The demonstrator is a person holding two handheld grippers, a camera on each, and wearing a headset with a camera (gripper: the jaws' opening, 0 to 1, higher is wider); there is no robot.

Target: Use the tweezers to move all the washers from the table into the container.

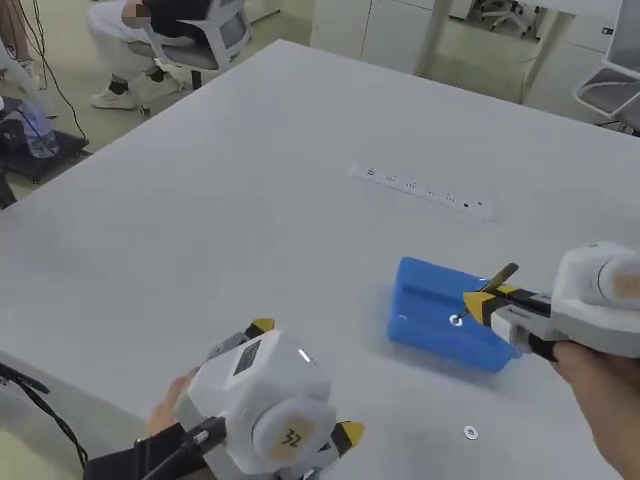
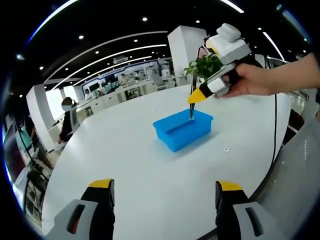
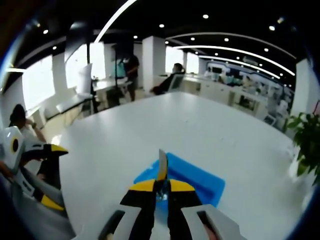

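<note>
The blue container [image 1: 420, 300] sits on the white table [image 1: 250, 200], right of centre. My right gripper [image 1: 482, 302] is shut on a pair of tweezers [image 1: 500, 275] that slant down into the container, and a small washer [image 1: 457, 320] shows at their tip. One more washer [image 1: 470, 432] lies on the table in front of the container. In the left gripper view the tweezers [image 2: 191, 105] point down into the container [image 2: 182, 131], and the loose washer [image 2: 226, 149] lies to its right. My left gripper [image 1: 300, 400] is open and holds nothing, near the table's front edge.
A white power strip [image 1: 425, 188] lies on the table behind the container. A person sits on a chair [image 1: 190, 40] beyond the far left corner. Cables [image 1: 30, 400] hang off the front left edge. A potted plant [image 2: 205, 65] stands past the table.
</note>
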